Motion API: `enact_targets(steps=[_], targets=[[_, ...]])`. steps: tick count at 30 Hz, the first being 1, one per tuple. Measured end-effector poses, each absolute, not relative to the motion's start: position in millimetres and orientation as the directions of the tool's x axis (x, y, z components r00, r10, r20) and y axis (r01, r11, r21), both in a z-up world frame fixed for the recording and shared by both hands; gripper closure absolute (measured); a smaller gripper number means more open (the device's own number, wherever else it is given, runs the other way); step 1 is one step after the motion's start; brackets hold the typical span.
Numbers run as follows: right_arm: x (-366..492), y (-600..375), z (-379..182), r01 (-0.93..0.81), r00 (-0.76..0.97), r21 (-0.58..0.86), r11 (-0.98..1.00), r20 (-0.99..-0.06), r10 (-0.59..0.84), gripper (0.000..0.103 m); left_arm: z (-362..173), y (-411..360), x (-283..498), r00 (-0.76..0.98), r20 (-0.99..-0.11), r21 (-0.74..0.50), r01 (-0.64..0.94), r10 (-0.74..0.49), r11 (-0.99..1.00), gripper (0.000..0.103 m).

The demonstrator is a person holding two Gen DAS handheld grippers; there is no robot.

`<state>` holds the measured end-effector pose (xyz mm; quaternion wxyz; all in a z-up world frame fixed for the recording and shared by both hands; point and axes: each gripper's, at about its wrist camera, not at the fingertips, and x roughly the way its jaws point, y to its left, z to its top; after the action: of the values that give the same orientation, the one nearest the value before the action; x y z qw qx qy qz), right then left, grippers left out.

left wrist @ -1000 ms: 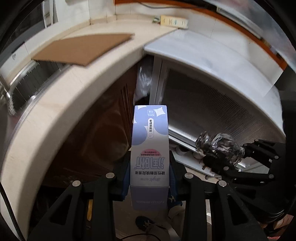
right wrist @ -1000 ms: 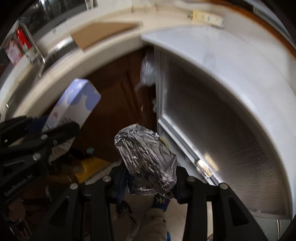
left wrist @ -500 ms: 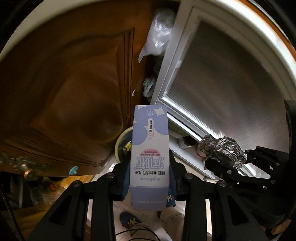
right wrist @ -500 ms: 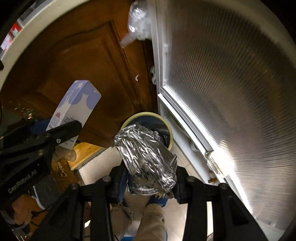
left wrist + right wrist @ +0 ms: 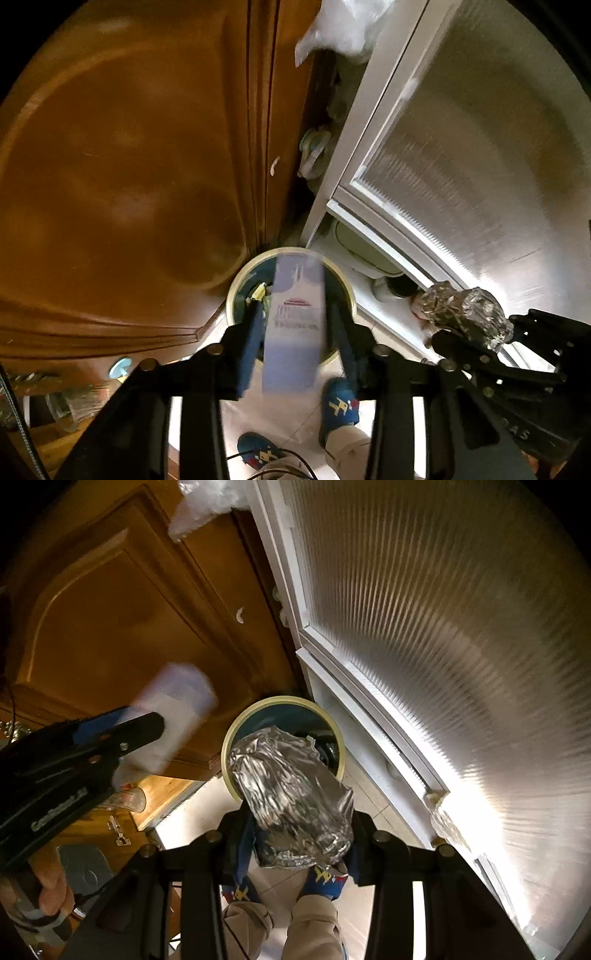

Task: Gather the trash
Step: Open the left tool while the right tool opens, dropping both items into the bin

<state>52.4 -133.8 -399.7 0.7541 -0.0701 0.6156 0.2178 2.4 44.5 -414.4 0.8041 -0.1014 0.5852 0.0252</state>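
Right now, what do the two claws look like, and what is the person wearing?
Both claws are black frames with bolt heads along the fingers and blue pads inside the tips. The left claw shows its pads best. The right claw looks the same. White lettering, too blurred to read, runs along the left claw's side. A thin dark cable hangs below. The person wears beige trousers and blue patterned slippers.

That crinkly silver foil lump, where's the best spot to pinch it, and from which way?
Pinch the foil lump across its width near one end, with a pad on each long side, coming in lengthwise from that end. It is longer than it is wide and crumpled, so the sides give the pads something to squeeze. The right gripper holds it that way, above the round bin.
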Motion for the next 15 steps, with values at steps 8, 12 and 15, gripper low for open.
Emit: enact_targets(steps=[8, 12, 15], targets=[[71.1, -130.9, -420.3, -0.421, 0.122, 0.182, 0.888, -0.959, 0.254, 0.063, -437.3, 51.9, 14.3, 0.266, -0.959, -0.157, -0.196, -0.101, 0.968, 0.046], [75.4, -126.8, -425.6, -0.434, 0.094, 0.198, 0.879, -0.960, 0.263, 0.063, -437.3, 53.8, 4.4, 0.269, -0.960, -0.134, -0.213, -0.074, 0.968, 0.046], [77.7, -117.6, -430.9, -0.452, 0.074, 0.211, 0.867, -0.960, 0.272, 0.063, -437.6, 58.5, -8.6, 0.260, -0.965, -0.102, -0.237, -0.038, 0.966, 0.046]])
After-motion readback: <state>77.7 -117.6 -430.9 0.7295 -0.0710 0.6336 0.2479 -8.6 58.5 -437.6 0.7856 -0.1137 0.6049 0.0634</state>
